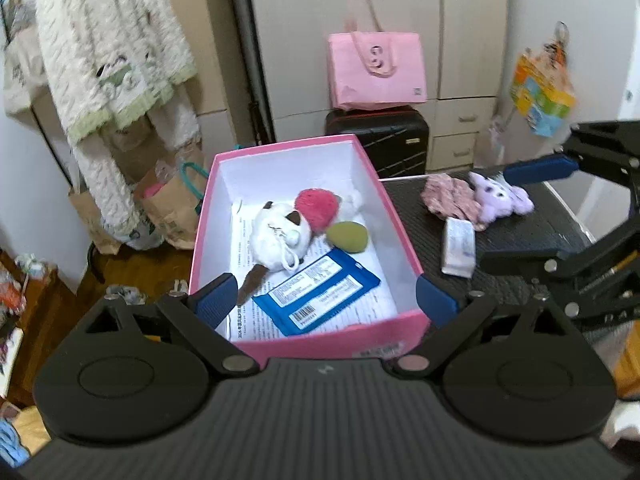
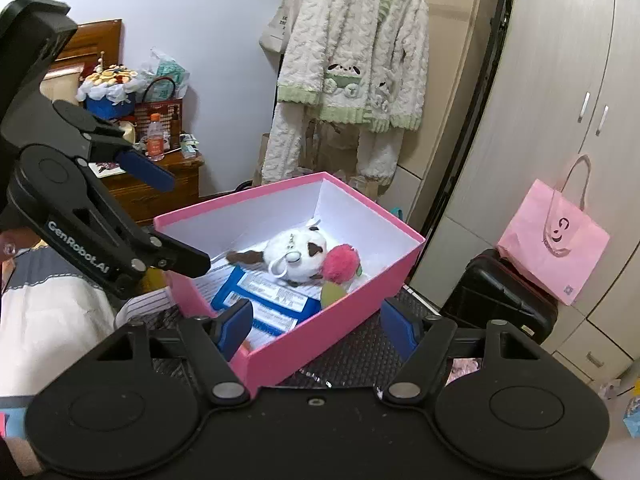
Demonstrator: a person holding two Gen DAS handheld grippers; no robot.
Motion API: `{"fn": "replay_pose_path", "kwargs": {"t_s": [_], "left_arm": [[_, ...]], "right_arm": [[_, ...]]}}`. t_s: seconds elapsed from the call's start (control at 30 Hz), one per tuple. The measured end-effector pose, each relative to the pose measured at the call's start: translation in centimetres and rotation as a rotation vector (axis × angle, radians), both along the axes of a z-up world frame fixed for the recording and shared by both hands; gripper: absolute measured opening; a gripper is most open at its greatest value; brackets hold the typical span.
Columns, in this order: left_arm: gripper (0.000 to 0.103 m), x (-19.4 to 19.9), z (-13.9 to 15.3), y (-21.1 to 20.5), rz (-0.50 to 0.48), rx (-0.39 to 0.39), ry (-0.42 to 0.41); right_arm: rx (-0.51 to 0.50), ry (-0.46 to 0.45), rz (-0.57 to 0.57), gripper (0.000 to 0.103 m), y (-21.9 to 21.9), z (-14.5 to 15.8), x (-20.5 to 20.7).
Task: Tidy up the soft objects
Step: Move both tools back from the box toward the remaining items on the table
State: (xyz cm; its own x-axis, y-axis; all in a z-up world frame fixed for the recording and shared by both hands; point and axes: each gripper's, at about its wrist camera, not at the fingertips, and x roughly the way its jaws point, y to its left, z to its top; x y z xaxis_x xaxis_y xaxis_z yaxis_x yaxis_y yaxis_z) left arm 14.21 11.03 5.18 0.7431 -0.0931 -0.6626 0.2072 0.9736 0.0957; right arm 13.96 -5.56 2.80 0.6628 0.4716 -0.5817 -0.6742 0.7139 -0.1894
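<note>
A pink box point(image 1: 400, 224) with a white inside stands on a black table point(image 1: 516, 236). In it lie a white and brown plush point(image 1: 276, 236), a pink pompom point(image 1: 316, 208), a green egg-shaped sponge point(image 1: 347, 237) and a blue packet point(image 1: 320, 294). Right of the box lie a purple plush point(image 1: 502, 200), a pink floral cloth point(image 1: 450, 197) and a white packet point(image 1: 459, 246). My left gripper point(image 1: 326, 300) is open and empty over the box's near end. My right gripper point(image 2: 316, 326) is open and empty at the box's corner point(image 2: 320, 336). It also shows in the left wrist view point(image 1: 532, 208), near the purple plush.
A black suitcase point(image 1: 384, 140) with a pink bag point(image 1: 376, 68) on it stands behind the table by the wardrobe. Fleece pyjamas point(image 1: 108, 52) hang at the left above paper bags point(image 1: 172, 208). A wooden cabinet point(image 2: 160, 184) with clutter stands beyond the box.
</note>
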Motion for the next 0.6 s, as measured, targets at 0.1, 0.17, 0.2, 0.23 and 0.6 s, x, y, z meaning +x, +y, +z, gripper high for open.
{"fn": "replay_pose_path", "kwargs": {"t_s": [0.1,0.17,0.2,0.23,0.6], "left_arm": [[0.097,-1.6,0.3,-1.1,-0.029,0.032,-0.022],[0.097,-2.4,0.3,-1.8,-0.051,0.035,-0.025],[0.097,-2.8,0.3,-2.1,-0.059,0.033,-0.022],[0.097,-3.0,0.3,-2.4,-0.071,0.028,-0.016],[0.097,-4.6,-1.0,-7.7,-0.187,0.044,0.007]], "right_arm": [[0.000,-0.007,0.005,0.080,-0.6,0.2,-1.6],[-0.001,-0.012,0.009,0.081,-1.2,0.1,-2.6],[-0.004,-0.014,0.010,0.081,-1.5,0.1,-3.0],[-0.005,-0.016,0.010,0.081,-1.8,0.0,-3.4],[0.026,-0.076,-0.007,0.084,-7.5,-2.2,-7.4]]}}
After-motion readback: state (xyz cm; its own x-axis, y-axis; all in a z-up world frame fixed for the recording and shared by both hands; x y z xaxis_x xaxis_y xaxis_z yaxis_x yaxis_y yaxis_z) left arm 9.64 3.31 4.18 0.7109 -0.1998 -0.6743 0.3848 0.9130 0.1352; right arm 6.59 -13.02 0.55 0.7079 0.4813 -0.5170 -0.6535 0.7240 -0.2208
